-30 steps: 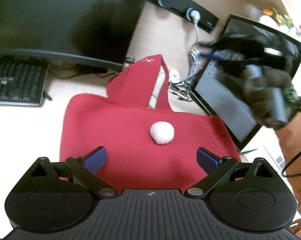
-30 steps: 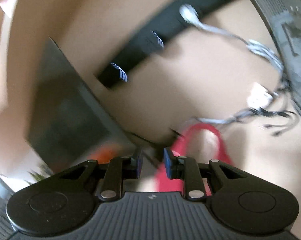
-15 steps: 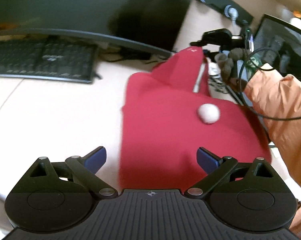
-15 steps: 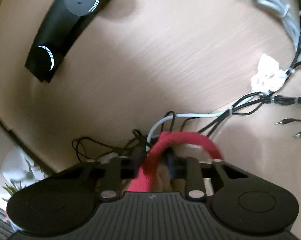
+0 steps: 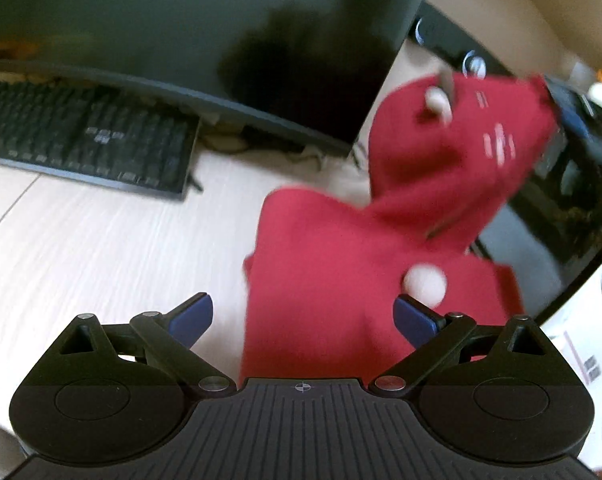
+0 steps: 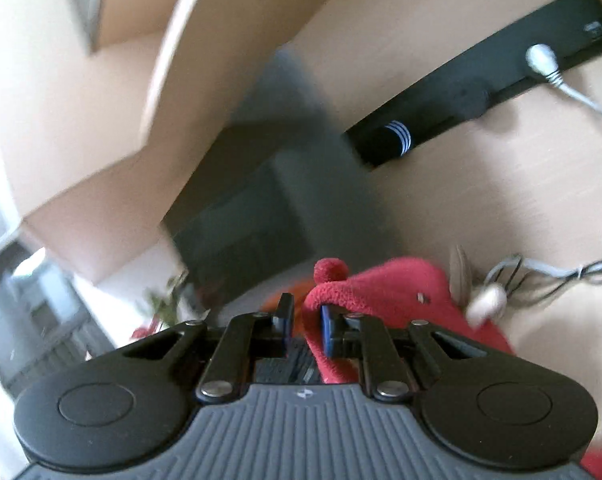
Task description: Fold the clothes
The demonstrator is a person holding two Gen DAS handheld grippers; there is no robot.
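Our left gripper (image 5: 303, 318) hangs wide open over the near part of the red hooded top (image 5: 325, 280), holding nothing. The top lies on the desk (image 5: 81, 248), toward its right side. Our right gripper (image 6: 305, 320) pinches the hood's edge (image 6: 325, 292) and holds it up. We think folding has only begun.

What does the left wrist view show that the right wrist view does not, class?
Only the left wrist view shows the keyboard, the big monitor and the open left gripper. Only the right wrist view shows the right gripper shut on the hood's edge. Both share the red hooded garment.
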